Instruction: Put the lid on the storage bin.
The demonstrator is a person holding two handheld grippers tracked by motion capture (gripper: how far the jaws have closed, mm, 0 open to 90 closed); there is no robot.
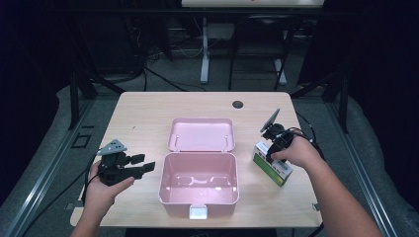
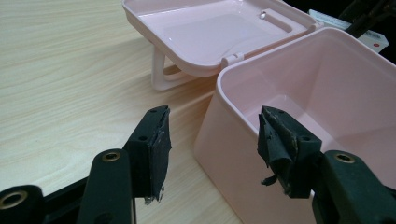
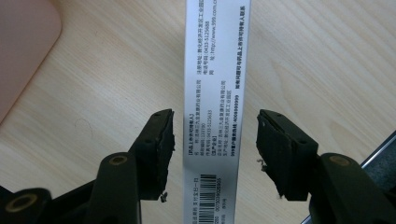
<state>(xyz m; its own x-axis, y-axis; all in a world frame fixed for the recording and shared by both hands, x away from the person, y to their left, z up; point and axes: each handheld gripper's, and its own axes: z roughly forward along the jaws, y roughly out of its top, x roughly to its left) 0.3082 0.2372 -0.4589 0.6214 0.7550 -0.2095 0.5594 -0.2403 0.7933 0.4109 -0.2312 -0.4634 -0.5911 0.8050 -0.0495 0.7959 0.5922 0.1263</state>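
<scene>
One pink box [image 1: 198, 183] with open lid, one small carton [image 1: 272, 166], two claws, one table [image 1: 148, 108]

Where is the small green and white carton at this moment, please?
In the high view the green and white carton stands on the table's right side, just right of the open pink box, under the right hand-held gripper.

Carton [image 3: 215, 112]: both ends cut by right gripper view's edges; small print unreadable. Pink box [image 2: 299, 116]: right side cropped in left gripper view.

A lab-like recording space: dark curtains [image 1: 29, 74], floor cables [image 1: 163, 79], metal rails [image 1: 44, 173] around a wooden table [image 1: 143, 108].
</scene>
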